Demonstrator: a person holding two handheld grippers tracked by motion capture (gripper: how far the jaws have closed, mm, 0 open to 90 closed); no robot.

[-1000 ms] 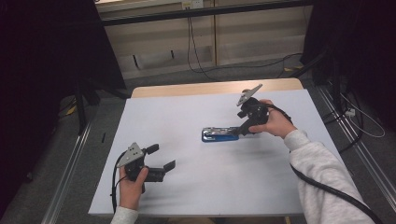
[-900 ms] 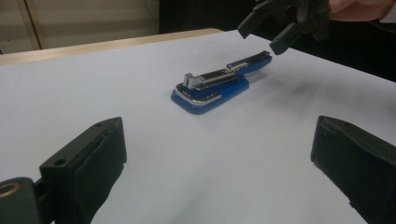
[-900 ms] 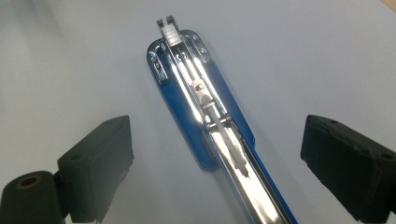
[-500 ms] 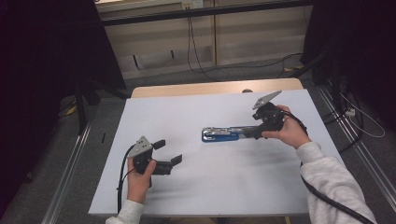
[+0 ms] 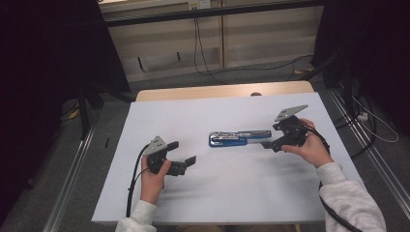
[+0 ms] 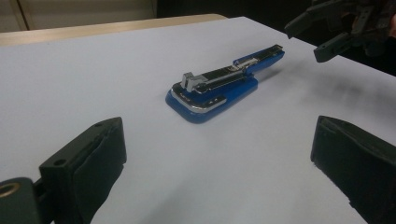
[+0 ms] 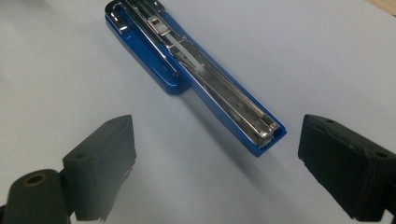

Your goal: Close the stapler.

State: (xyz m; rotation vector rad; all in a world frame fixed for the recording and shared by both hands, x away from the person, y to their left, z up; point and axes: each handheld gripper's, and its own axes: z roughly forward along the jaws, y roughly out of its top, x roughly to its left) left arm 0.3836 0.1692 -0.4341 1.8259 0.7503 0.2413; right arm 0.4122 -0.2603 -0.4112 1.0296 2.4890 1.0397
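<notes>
Stapler (image 5: 239, 137), blue with a bright metal magazine, is lying flat near the middle of the white tabletop (image 5: 241, 193), its long axis running across the table. In the right gripper view the stapler (image 7: 196, 70) is showing its top swung open, so the staple channel is facing up and the far end is sitting slightly clear of the surface, casting a shadow. In the left gripper view the stapler (image 6: 219, 86) is lying well ahead, rounded base end nearest.

Right gripper (image 5: 268, 144) is hovering just beside the stapler's right end, its jaws standing wide apart and gripping nothing; the narrow end of the stapler is lying between and just ahead of them. This looks like the approach step before a grasp. The next move probably calls for easing forward and down until the jaws are straddling the blue arm, then closing squarely across its width so the thin end is not slipping or pivoting.

Left gripper (image 5: 186, 163) is resting low over the tabletop, well apart from the stapler, jaws likewise spread and empty, pointing toward it. The person's left hand (image 5: 153, 176) is holding it with the forearm coming straight up from the near edge, while the right hand (image 5: 309, 147) is wrapping its gripper from behind, wrist turned inward toward the stapler.
</notes>
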